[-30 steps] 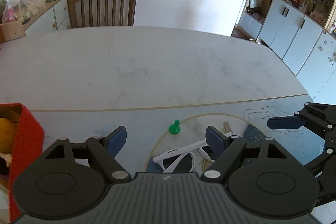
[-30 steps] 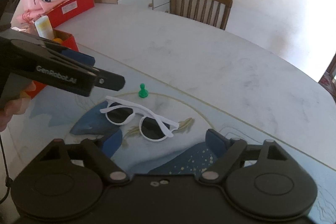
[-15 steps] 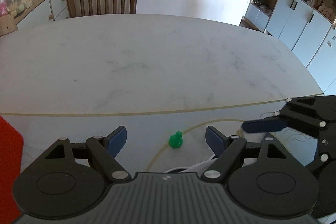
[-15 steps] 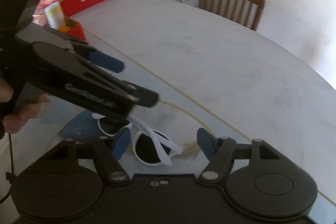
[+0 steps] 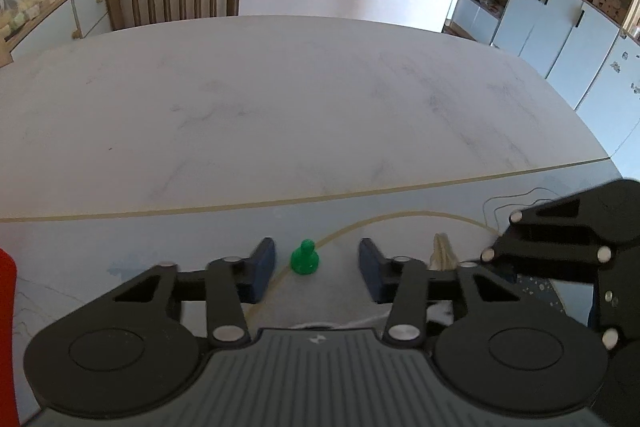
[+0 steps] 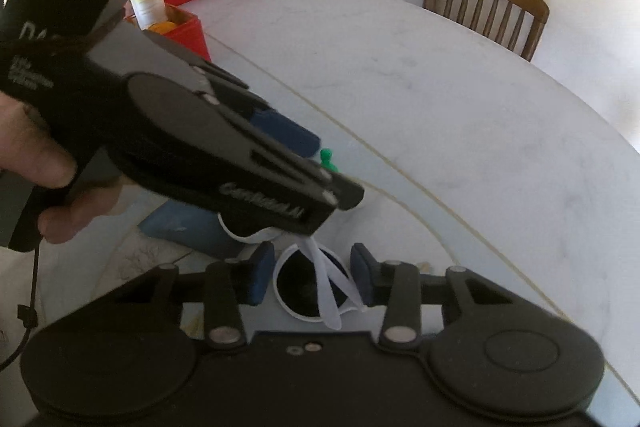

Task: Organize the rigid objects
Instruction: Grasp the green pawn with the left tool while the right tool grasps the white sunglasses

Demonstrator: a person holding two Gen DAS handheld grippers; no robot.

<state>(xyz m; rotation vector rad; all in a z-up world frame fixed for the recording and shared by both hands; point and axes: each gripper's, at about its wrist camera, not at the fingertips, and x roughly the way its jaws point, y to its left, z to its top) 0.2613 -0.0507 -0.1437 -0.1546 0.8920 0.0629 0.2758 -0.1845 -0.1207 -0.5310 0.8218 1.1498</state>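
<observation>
We are holding our left gripper [image 5: 316,269] spread open around the green pawn [image 5: 305,262], which is standing upright on the table [image 5: 280,99] between the pads, untouched. Our right gripper [image 6: 312,277] is also unclenched, its pads flanking the white sunglasses [image 6: 308,287] lying at six o'clock of the pawn.

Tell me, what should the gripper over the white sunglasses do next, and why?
Probably close gently. The right gripper is open with its blue pads on either side of one lens of the sunglasses, so squeezing should catch the frame. The left gripper is open around the green pawn.
</observation>
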